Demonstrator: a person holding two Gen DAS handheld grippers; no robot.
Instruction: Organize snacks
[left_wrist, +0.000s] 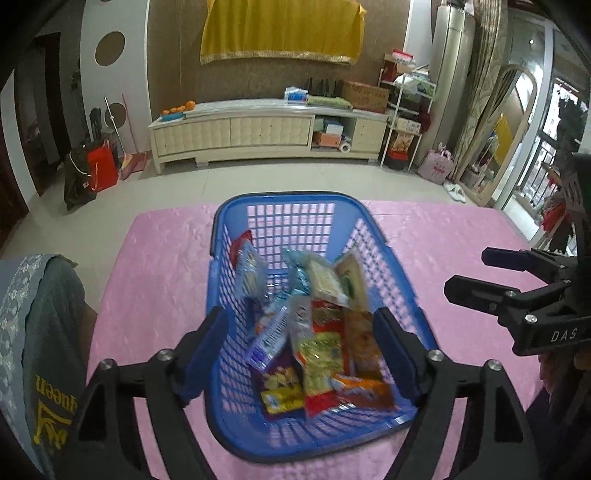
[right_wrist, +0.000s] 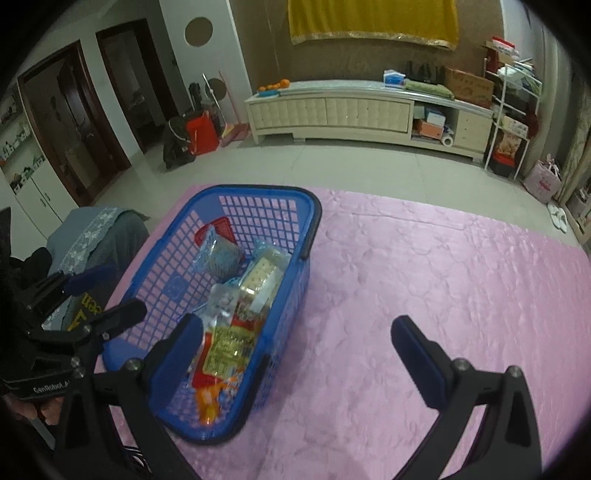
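A blue plastic basket stands on the pink cloth, holding several snack packets heaped against its right side. My left gripper hovers open above the basket's near end, one finger over each side wall, nothing between the pads. In the right wrist view the basket sits to the left with the snack packets inside. My right gripper is wide open over the basket's right wall and bare cloth, holding nothing. Each gripper also shows in the other's view: right gripper, left gripper.
A chair draped with a grey garment stands at the table's left edge. Beyond the table's far edge are tiled floor and a long cream cabinet along the wall. The pink cloth stretches wide to the right of the basket.
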